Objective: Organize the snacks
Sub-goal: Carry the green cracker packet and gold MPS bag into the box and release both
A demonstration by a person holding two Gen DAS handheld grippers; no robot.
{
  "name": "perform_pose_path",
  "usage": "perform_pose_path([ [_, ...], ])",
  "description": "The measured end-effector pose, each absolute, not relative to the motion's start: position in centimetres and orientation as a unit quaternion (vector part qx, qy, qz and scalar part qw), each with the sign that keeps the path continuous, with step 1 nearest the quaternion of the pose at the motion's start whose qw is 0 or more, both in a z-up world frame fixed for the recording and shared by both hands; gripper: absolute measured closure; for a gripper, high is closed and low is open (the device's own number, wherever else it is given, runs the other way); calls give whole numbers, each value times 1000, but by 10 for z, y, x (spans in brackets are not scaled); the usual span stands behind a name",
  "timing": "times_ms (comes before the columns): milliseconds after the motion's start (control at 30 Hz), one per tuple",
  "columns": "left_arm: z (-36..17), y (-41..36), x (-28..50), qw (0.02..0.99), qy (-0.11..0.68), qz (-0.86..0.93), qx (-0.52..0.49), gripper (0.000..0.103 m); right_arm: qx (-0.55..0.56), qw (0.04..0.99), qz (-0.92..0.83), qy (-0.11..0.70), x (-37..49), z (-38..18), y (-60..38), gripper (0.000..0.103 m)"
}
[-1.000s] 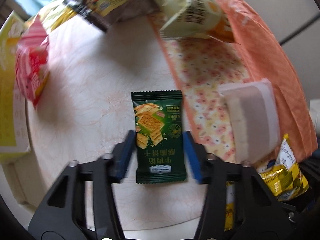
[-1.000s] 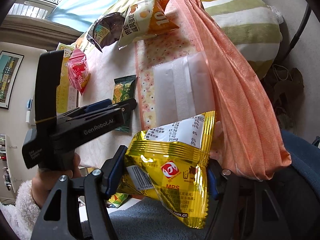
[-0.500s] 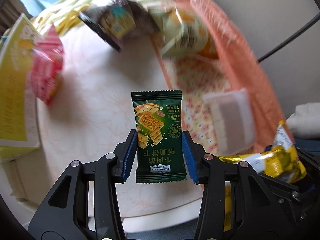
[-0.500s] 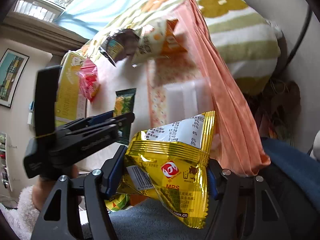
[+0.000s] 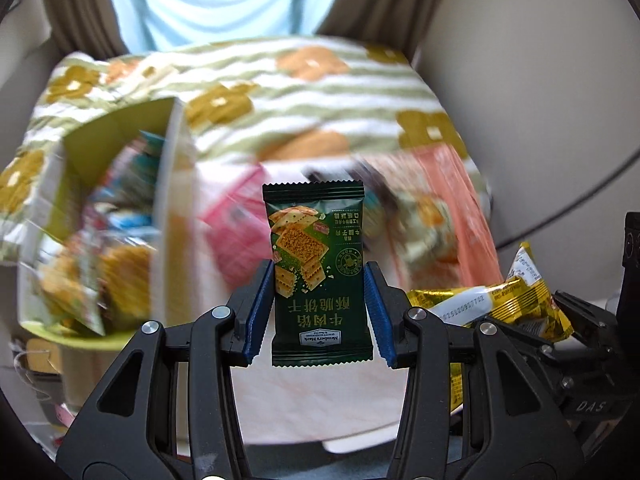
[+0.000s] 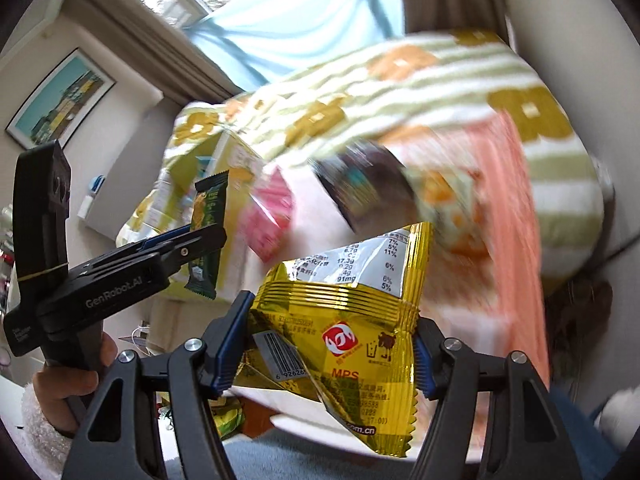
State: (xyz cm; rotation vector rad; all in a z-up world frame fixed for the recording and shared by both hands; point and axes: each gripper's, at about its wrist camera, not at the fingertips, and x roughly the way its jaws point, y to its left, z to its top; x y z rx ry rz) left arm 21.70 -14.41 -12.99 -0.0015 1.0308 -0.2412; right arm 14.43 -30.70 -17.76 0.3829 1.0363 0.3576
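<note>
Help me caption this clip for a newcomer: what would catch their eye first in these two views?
The dark green cracker packet stands upright, clamped in the left gripper, dead centre of the left wrist view. A crinkled shiny gold foil snack bag is pinched in the right gripper, filling the lower middle of the right wrist view. Behind, to the left, an open yellow-green cardboard box holds blurred snacks.

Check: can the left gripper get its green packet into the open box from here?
Probably yes. The left gripper holds the green packet clear of the table, and the box beside it gapes open, nothing between them.
</note>
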Motion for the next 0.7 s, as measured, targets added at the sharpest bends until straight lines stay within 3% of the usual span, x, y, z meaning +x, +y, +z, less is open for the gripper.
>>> perform_pose_path([
  [400,-99,17,299,876,477,-57,-34,62,137,852,232,448,246,-130,-168,39],
  [700,-139,119,360,849,526,-35,-40,62,139,838,240,471,313,-139,-70,39],
])
